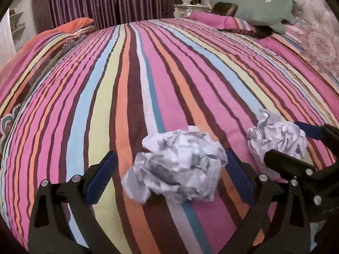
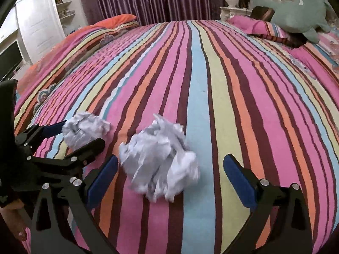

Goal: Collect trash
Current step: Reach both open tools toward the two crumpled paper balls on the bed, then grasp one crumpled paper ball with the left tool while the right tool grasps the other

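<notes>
Two crumpled white paper balls lie on the striped bedspread (image 1: 148,74). My left gripper (image 1: 169,175) is open, its blue pads on either side of the left paper ball (image 1: 178,167); that ball also shows in the right wrist view (image 2: 84,129). My right gripper (image 2: 170,175) is open around the right paper ball (image 2: 161,158), which sits closer to its left pad. In the left wrist view the right paper ball (image 1: 277,135) sits between the right gripper's fingers (image 1: 286,163).
A folded orange and striped quilt (image 2: 106,29) lies at the bed's far left. A pink pillow (image 1: 222,21) and a green plush toy (image 1: 258,6) lie at the far right by the tufted headboard. Purple curtains (image 2: 148,0) and a white cabinet (image 2: 40,25) stand beyond.
</notes>
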Available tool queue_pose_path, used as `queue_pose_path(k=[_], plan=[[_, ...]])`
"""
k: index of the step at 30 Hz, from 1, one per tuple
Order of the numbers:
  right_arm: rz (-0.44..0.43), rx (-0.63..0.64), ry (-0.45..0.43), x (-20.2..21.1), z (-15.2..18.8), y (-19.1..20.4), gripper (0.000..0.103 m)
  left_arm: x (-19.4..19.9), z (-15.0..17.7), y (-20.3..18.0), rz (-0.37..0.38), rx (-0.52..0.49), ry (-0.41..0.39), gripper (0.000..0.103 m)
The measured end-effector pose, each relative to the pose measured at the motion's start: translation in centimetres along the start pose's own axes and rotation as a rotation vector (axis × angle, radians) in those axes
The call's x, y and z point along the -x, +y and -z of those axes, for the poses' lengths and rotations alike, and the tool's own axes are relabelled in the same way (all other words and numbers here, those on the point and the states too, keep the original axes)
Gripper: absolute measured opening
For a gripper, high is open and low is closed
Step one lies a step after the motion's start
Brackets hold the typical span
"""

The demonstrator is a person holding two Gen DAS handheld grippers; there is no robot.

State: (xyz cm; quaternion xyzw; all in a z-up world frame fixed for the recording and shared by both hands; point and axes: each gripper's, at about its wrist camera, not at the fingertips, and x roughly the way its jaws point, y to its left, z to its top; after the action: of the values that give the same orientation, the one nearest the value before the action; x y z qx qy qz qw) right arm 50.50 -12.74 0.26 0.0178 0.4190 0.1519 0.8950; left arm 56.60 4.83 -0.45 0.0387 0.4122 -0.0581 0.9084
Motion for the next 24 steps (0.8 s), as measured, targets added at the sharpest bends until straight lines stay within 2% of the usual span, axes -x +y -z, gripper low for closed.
queue_pose_path(k=[5,7,9,10,11,13,15,20,24], plan=[[-0.004,-0.016,0.015,-1.4,-0.9,0.1,0.094,-1.6,-0.4,0.5,-0.003,0.038,0.035,0.096],[-0.034,-0.007,0.042,-2.0,-1.1,0.5,0.087,-2.4,-0.2,0.4,-0.001,0.032,0.067,0.096],[-0.038,0.003,0.057,-2.5,-1.3,0.7,0.066,-2.9,0.0,0.4,-0.025,0.029,0.083,0.096],[-0.03,0.005,0.054,-2.6,-1.5,0.8,0.063,-2.9,0.0,0.5,-0.023,0.033,0.083,0.094],[-0.027,0.005,0.054,-2.7,-1.6,0.9,0.063,-2.9,0.0,0.6,-0.021,0.034,0.083,0.092],[-0.006,0.025,0.043,-2.4,-1.4,1.5,0.062,-2.6,0.0,0.6,-0.027,0.028,0.076,0.075],[0.011,0.04,0.031,-2.1,-1.1,1.9,0.06,-2.3,0.0,0.6,-0.025,0.038,0.079,0.07],[0.011,0.015,0.025,-0.7,0.4,1.8,0.058,-1.0,0.6,0.9,0.003,0.061,0.084,0.068],[0.006,-0.024,0.028,0.6,1.7,1.6,0.058,0.9,2.5,1.2,0.021,0.086,0.086,0.068]])
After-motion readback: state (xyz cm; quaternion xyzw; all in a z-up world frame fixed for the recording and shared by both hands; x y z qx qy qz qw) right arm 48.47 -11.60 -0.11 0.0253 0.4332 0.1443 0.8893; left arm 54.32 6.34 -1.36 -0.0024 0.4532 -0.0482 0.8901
